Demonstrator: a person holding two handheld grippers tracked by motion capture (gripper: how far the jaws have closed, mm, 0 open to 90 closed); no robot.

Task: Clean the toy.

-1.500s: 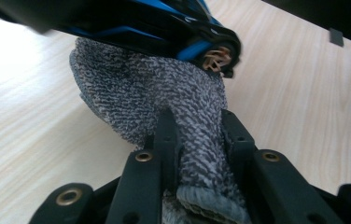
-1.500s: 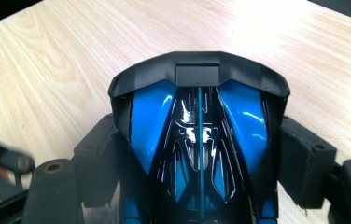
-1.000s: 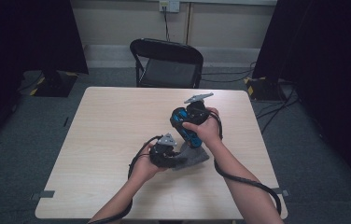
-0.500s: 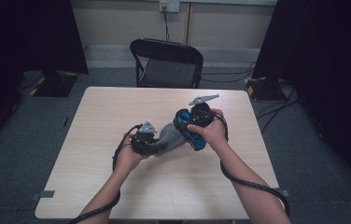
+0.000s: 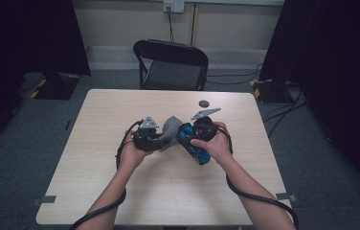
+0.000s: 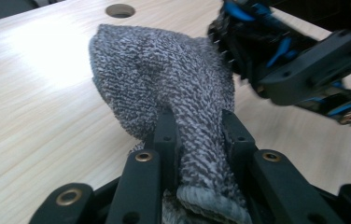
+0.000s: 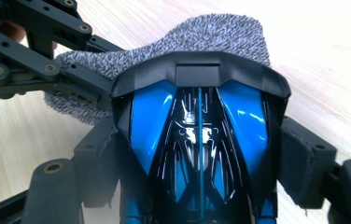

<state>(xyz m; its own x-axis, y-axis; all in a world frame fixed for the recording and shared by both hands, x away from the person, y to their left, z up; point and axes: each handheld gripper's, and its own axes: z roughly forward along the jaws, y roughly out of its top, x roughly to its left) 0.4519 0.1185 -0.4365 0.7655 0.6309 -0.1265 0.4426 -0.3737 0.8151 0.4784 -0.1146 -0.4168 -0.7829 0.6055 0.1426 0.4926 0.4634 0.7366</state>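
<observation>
1. The left gripper [image 5: 155,139] sits over the middle of the counter [image 5: 96,143], its fingers [image 6: 166,135] clenched on a grey knitted sock [image 6: 173,88].
2. In the left gripper view the fingers pinch the sock near its ribbed cuff end, one on each side; the rest of the fabric runs away from the gripper and spreads wide toward a rounded far end.
3. The sock's long axis lies roughly along the left gripper's own line, with the cuff at the fingers and the wide end pointing toward the far side of the counter.
4. The right gripper [image 5: 195,143] is just beside the left one, its fingers [image 7: 304,163] grasping a blue and black toy car [image 7: 199,140].
5. The car's long axis runs along the right gripper's line, and its dark bumper end meets the sock; in the high view the car slants from near the sock toward the person's right hand [image 5: 219,146].
6. A small round dark disc [image 5: 204,103] lies on the counter farther off, well apart from both grippers.
7. A black folding chair [image 5: 171,64] stands beyond the far edge of the counter.
</observation>
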